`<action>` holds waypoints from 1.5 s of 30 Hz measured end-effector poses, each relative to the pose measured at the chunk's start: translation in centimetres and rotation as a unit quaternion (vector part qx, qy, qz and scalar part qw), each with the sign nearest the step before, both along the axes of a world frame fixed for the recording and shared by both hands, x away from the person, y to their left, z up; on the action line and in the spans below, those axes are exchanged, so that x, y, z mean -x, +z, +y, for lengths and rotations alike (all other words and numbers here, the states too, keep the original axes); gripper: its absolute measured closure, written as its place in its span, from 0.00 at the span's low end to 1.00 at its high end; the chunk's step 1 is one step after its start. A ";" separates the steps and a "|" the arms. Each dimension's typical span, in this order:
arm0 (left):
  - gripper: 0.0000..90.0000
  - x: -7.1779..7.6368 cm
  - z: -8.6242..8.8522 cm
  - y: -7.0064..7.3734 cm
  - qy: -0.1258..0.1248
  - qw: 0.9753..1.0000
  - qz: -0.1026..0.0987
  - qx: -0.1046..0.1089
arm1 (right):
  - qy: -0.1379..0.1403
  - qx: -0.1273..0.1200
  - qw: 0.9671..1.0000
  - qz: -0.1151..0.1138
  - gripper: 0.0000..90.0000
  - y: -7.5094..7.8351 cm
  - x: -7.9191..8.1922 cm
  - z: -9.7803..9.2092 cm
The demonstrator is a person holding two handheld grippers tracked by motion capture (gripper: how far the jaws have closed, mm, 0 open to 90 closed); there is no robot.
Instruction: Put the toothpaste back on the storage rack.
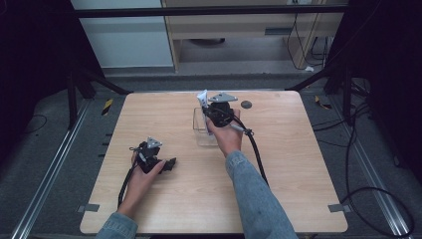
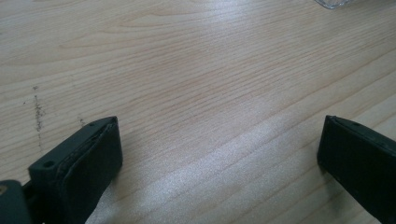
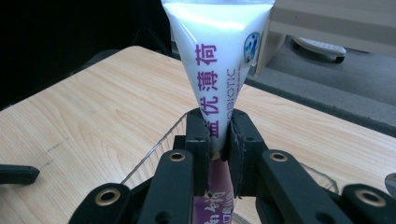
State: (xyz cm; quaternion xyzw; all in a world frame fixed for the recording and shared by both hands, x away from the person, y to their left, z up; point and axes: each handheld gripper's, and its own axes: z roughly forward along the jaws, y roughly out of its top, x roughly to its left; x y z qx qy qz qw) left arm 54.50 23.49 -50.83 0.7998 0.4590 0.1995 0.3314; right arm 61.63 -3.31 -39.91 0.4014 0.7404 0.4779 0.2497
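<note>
Centrally, the right tongs [image 3: 218, 140] pinch a white tube [image 3: 215, 60] partway along its length, jaws pressed flat against both sides. Tube: soft plastic, wide flat crimped end uppermost, tapering down toward the jaws; purple Chinese characters run down its face, with purple Latin lettering ending "OBIOTIC" beside them and a small blue round emblem near the upper edge. Below the jaws the tube turns purple with white characters. It stands upright over a clear, straight-walled container [image 3: 156, 156] on the desk [image 3: 93, 116].

High view: right tongs [image 1: 211, 110] at the far middle of the desk [image 1: 278, 189], tube [image 1: 202, 97] poking up just left of the grey plate, clear container [image 1: 200, 130] beneath. A small dark disc [image 1: 246, 104] lies near, to the right.

Left tongs [image 1: 170, 163] rest low at the near left, well apart from the container. Left gripper view: left tongs [image 2: 219, 158] spread wide, bare wood between them, faint dark specks on the desk [image 2: 187, 70].
</note>
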 end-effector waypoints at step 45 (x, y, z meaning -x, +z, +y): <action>0.00 0.0 0.0 0.0 0.000 1.000 0.000 0.000 | 0.020 0.022 0.999 0.025 0.88 -0.8 -1.1 1.8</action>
